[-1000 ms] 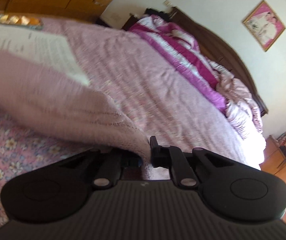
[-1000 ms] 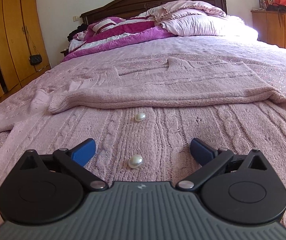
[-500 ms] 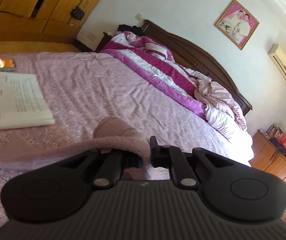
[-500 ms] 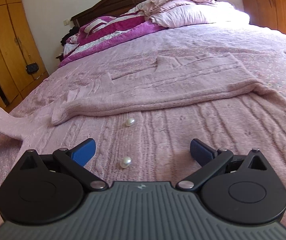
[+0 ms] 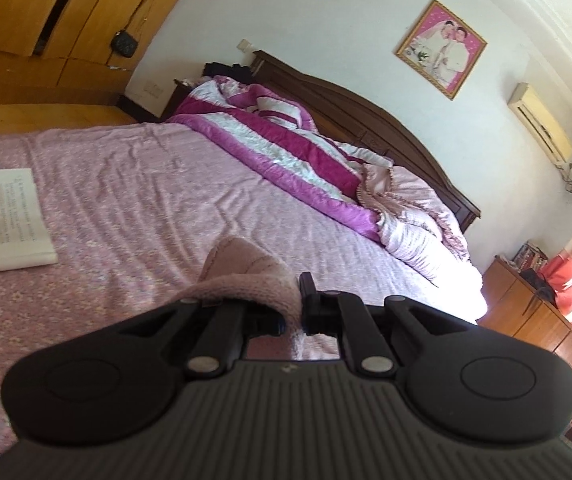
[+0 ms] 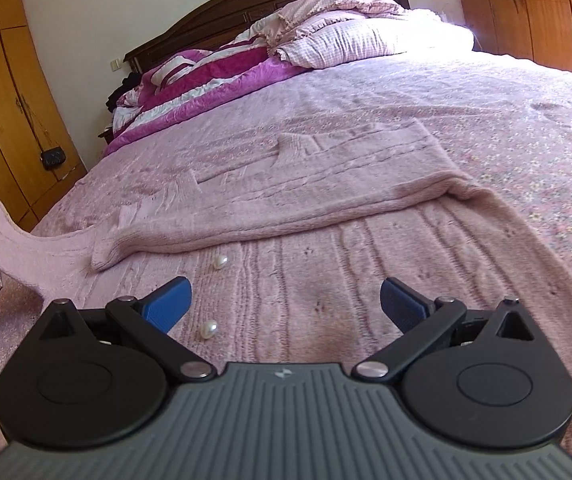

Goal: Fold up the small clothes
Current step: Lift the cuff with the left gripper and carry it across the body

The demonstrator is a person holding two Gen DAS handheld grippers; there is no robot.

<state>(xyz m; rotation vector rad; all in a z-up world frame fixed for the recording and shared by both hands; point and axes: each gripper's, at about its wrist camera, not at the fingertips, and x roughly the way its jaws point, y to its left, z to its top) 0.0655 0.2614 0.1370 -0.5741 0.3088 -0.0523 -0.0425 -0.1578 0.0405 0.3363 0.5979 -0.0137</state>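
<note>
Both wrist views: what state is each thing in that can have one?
Left tongs: shut on the sweater's sleeve.
Right tongs: open, empty, above the sweater.
Pink sweater: on the bed, partly folded, one side laid over its middle.
Sleeve: lifted off the bed at the left.
Pearl buttons: exposed, nothing fastened over them.
Wardrobe door: ajar, dark gap showing.
Booklet: lying flat on the bedspread.

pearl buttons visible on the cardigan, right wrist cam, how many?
2. One pearl button lies just below the folded-over edge of the pink cardigan; the other sits nearer the camera, beside the right gripper's left finger. More may be hidden under the fold.
</note>
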